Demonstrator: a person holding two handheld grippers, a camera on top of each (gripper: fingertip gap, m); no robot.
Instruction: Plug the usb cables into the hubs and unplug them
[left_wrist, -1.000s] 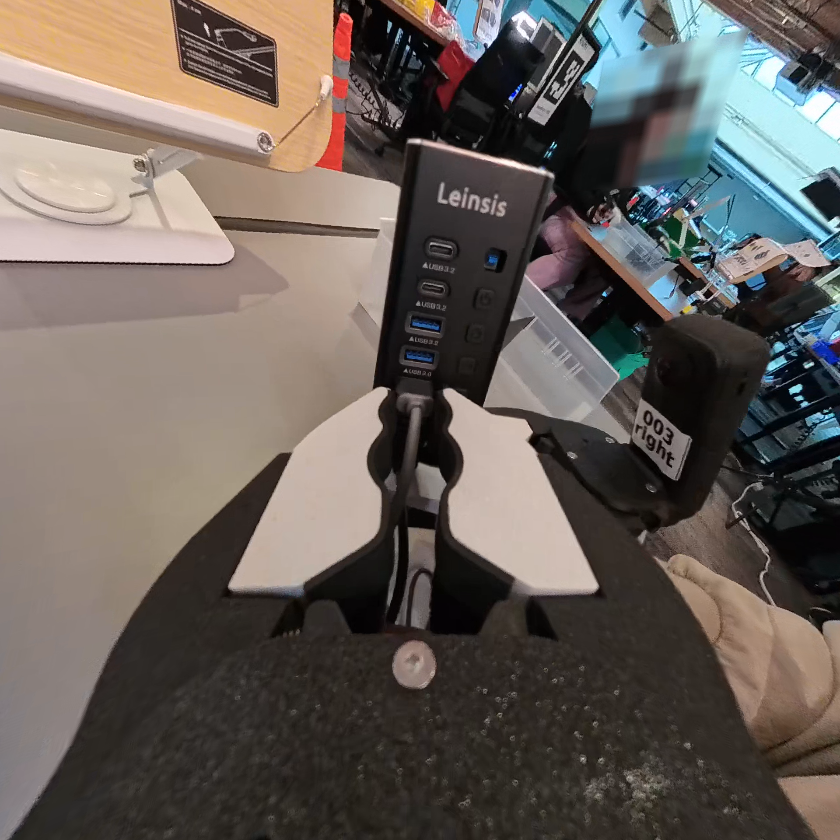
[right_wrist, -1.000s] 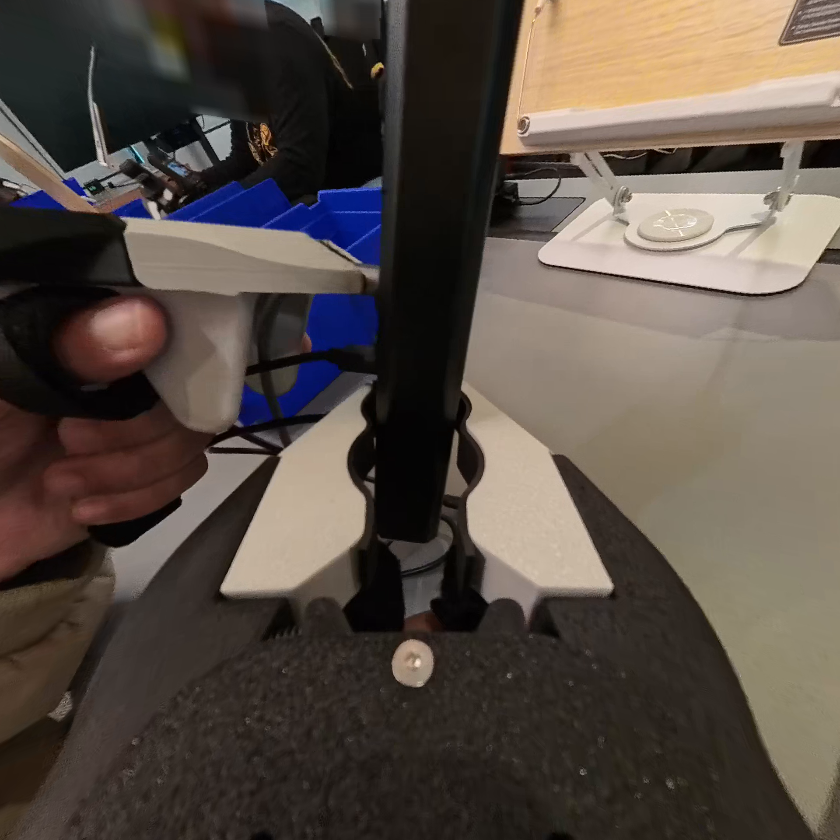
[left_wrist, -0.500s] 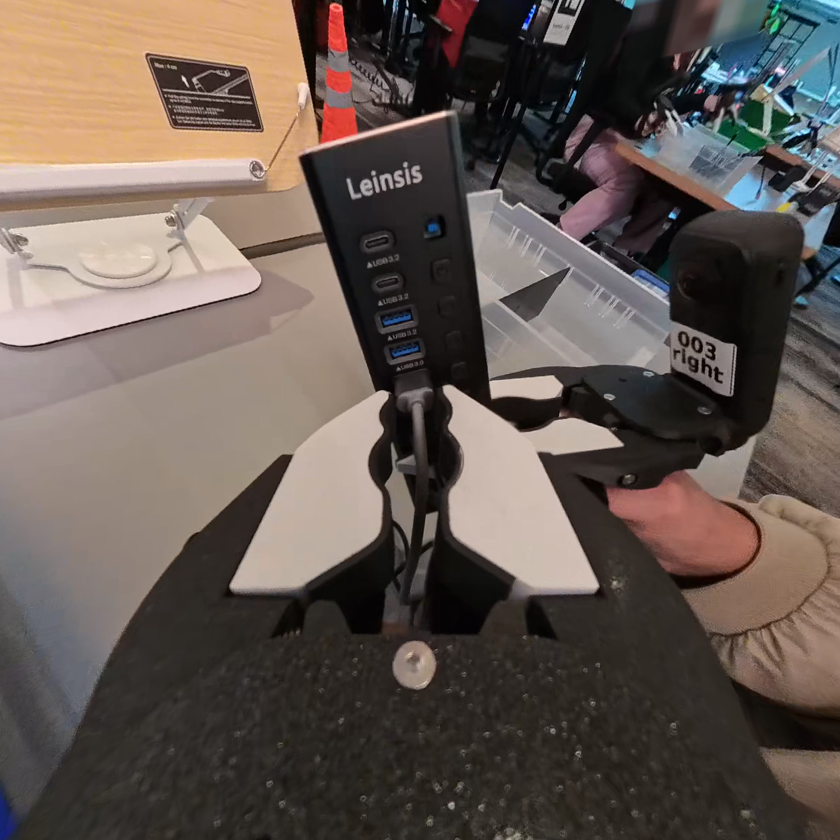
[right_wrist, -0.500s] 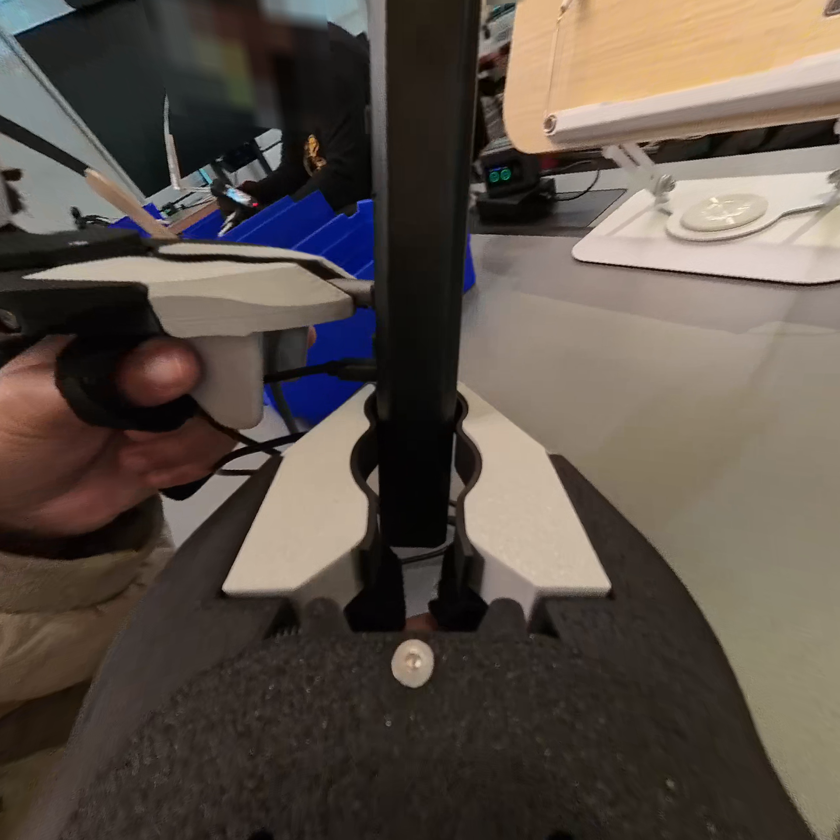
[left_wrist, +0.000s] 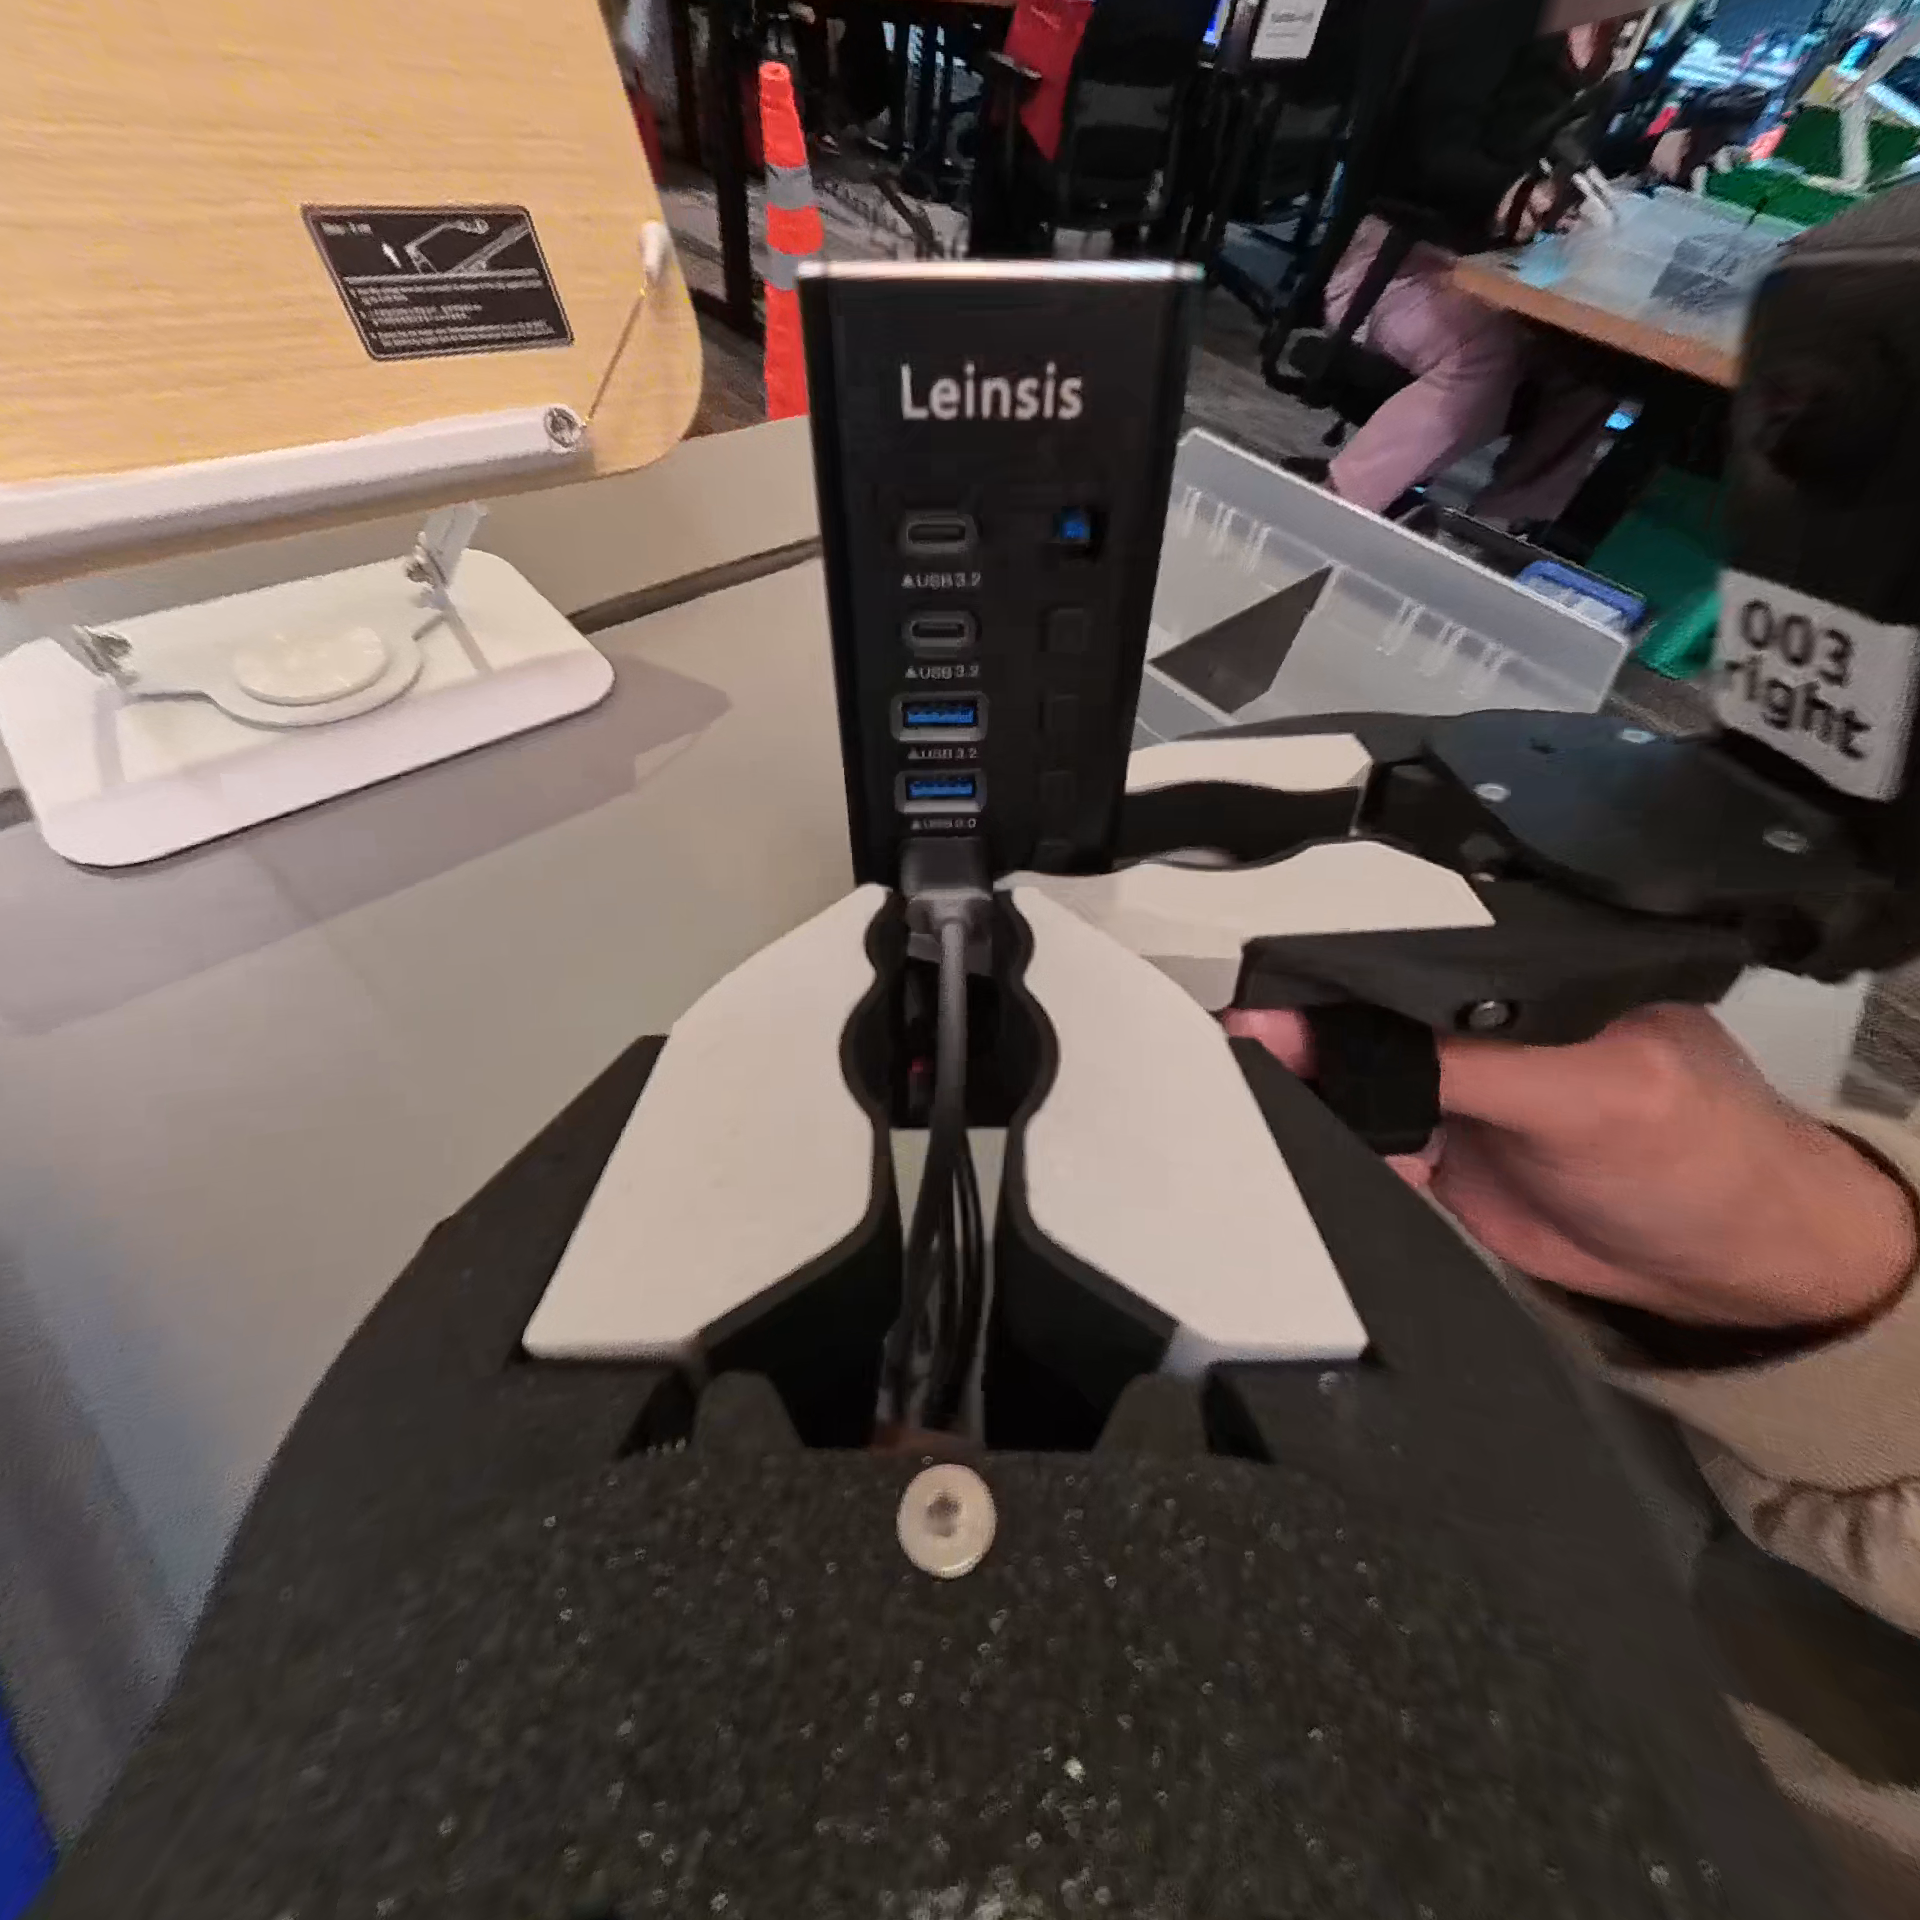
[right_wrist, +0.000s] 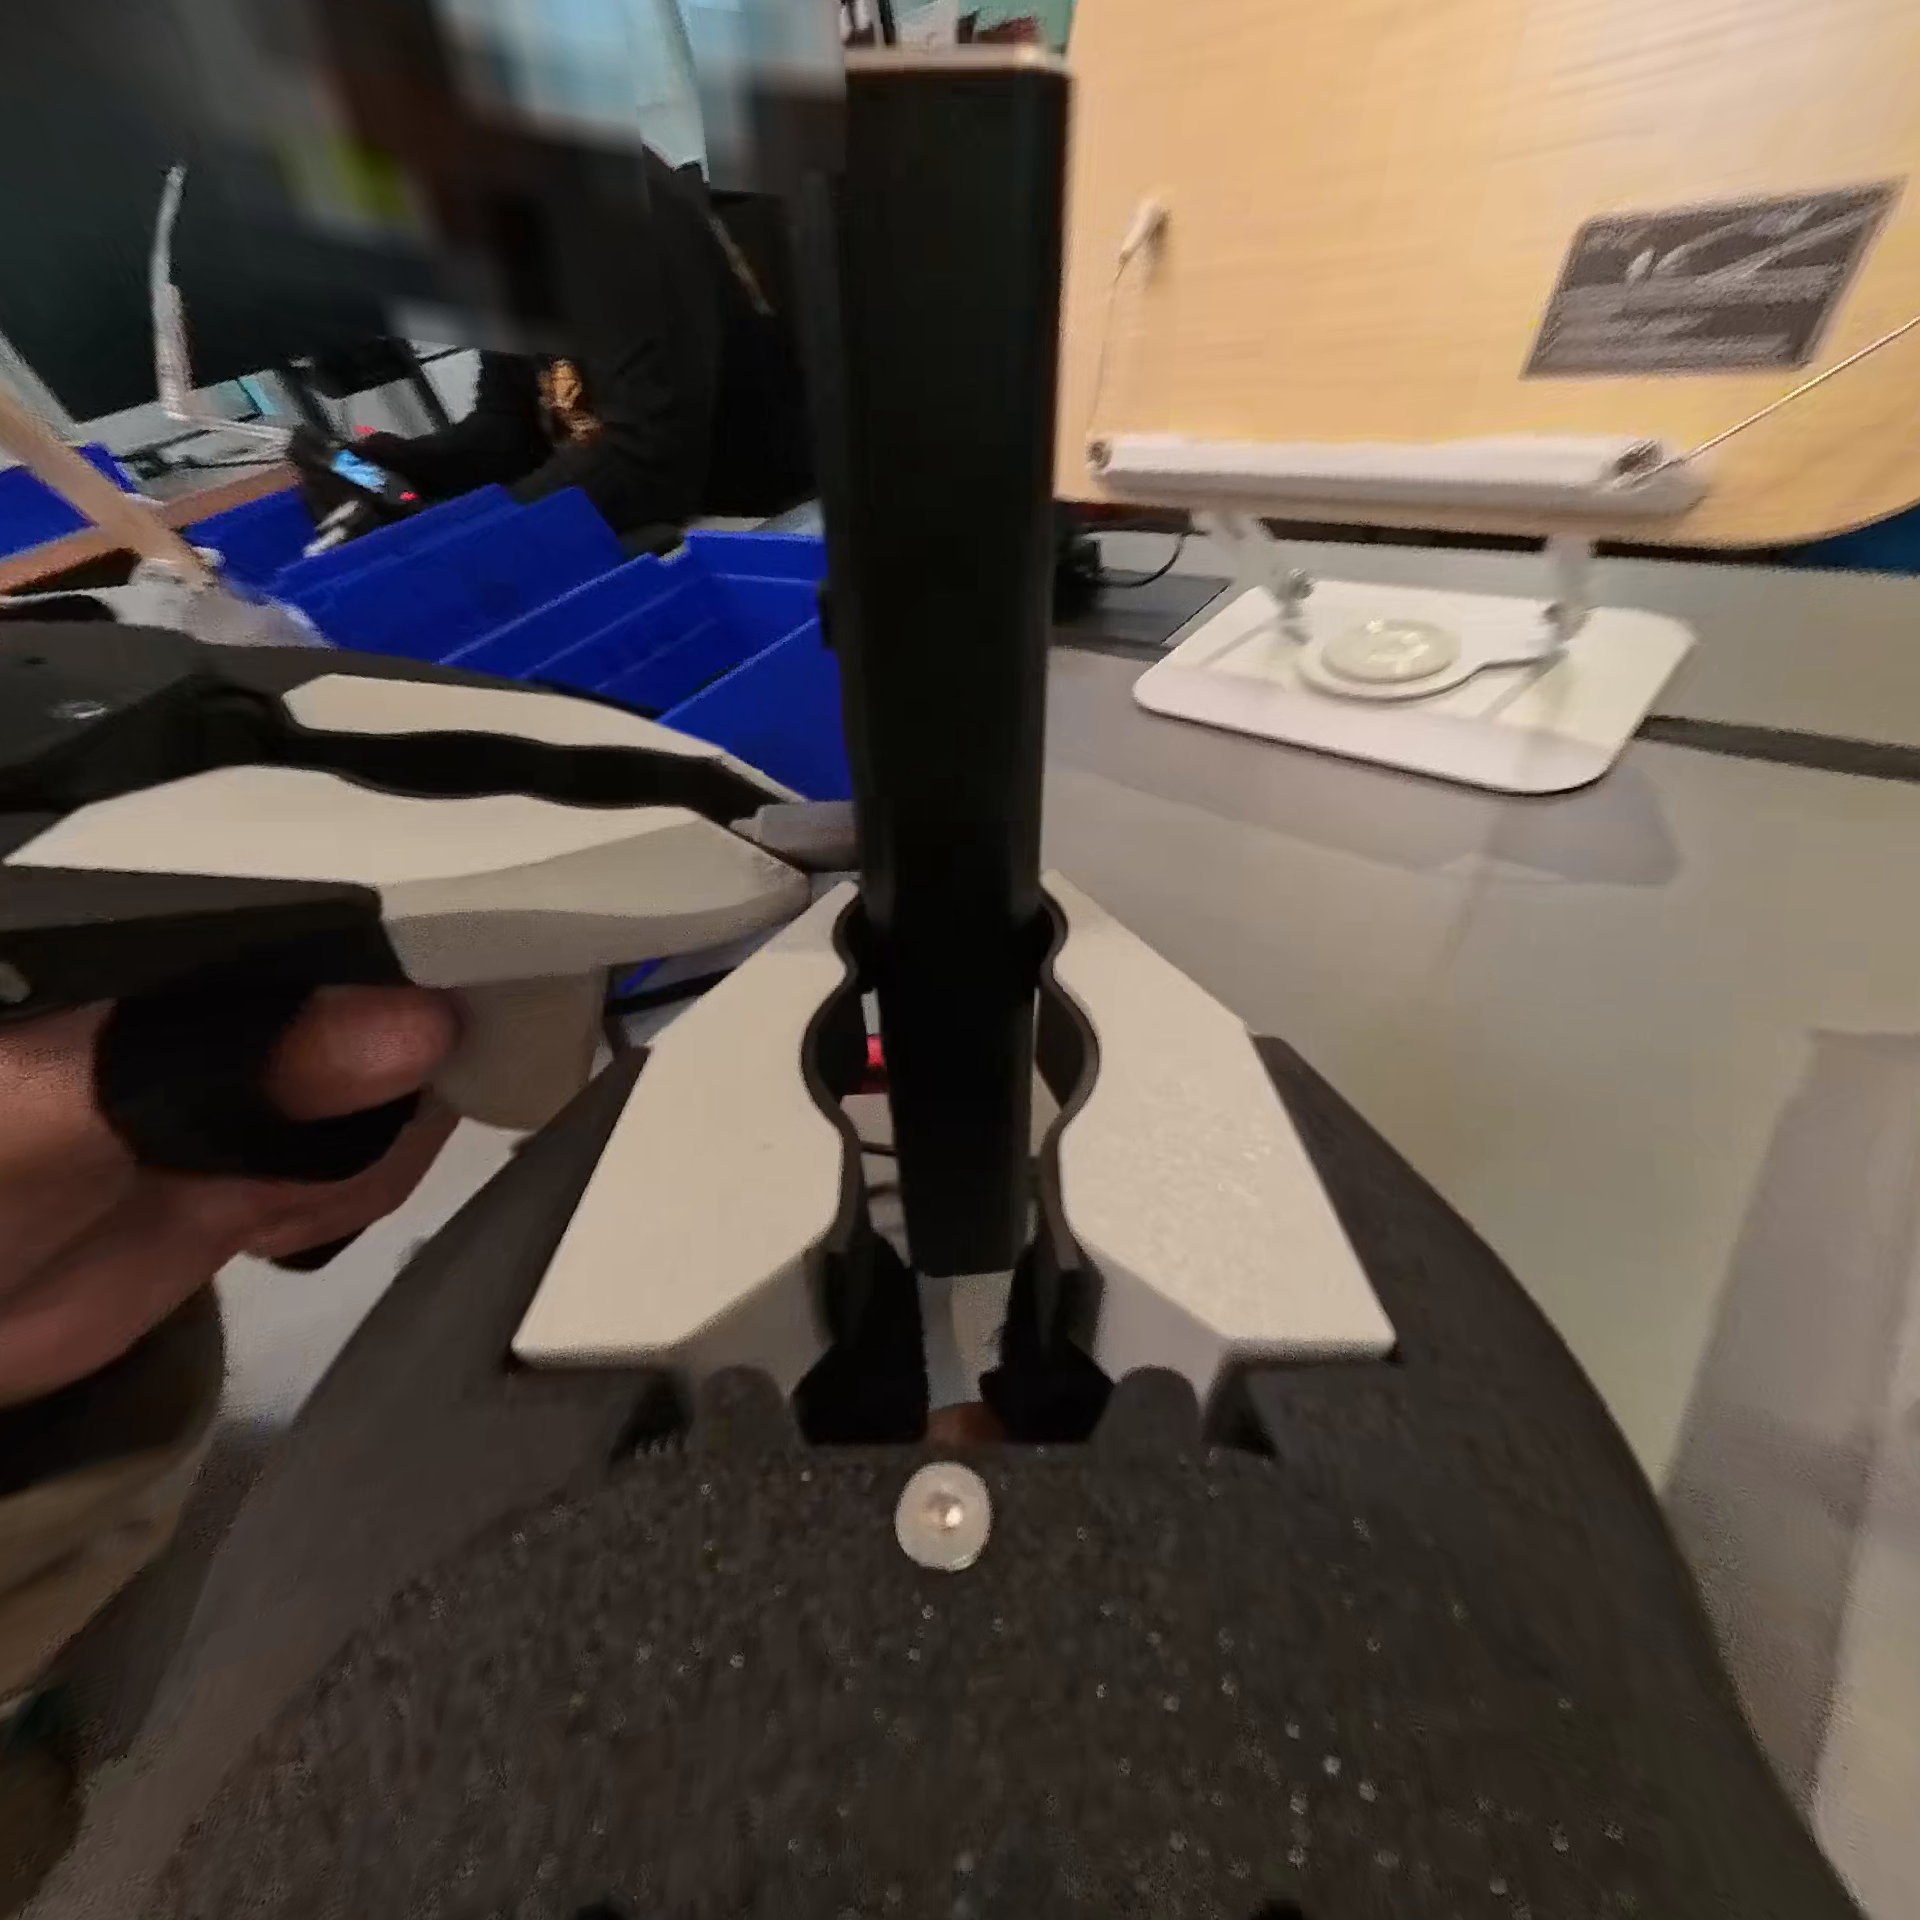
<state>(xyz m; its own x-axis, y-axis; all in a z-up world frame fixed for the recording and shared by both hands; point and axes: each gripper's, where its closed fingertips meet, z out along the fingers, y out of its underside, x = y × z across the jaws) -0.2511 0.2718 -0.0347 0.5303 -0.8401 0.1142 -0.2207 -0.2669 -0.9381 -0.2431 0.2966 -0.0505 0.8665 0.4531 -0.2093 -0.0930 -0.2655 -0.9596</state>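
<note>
Hub is turning face-on at frame centre over the last second, plug staying seated. Left gripper is clamping the plug; right gripper is clamping the hub's base above the worktop. Unplugging is likely coming next.

My left gripper points straight ahead with its two white fingers drawn close, their tips pinching a black USB plug; the cable runs back through the narrow gap between them. My right gripper comes in from the side, roughly square to the left one, and its fingers clamp the lower end of the black USB hub, holding it upright. My left hand wraps the left gripper's handle, one finger hooked through the black trigger loop. My right hand grips the right handle likewise, a beige sleeve cuff at the wrist.
</note>
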